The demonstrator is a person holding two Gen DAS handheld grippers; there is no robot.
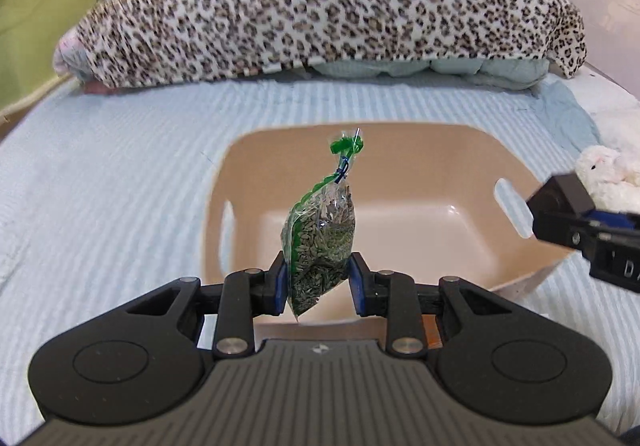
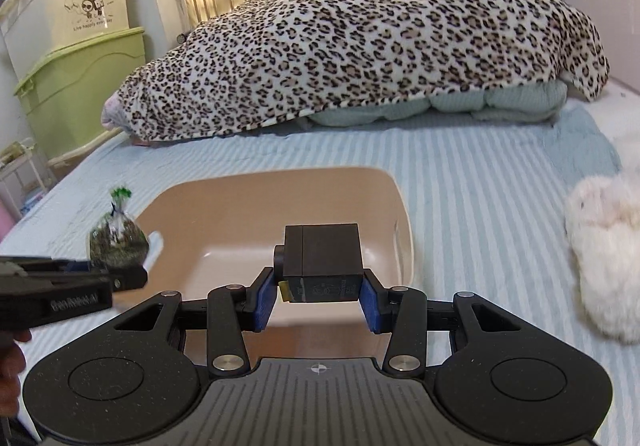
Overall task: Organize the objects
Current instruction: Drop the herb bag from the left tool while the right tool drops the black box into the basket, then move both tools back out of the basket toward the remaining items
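Left tool (image 1: 320, 282) clenches seed bag (image 1: 320, 242) (tied top up); right tool (image 2: 320, 296) grips black box (image 2: 322, 268), above tan basin (image 1: 400, 166).

At the right edge of the left wrist view, the right gripper (image 1: 548, 216) is cut off and hides part of the white plush (image 1: 608, 178). In the right wrist view that plush (image 2: 604, 258) is blurred, the seed bag (image 2: 118, 242) at left is smeared, and the print on the black box (image 2: 324, 266) is too small to read.
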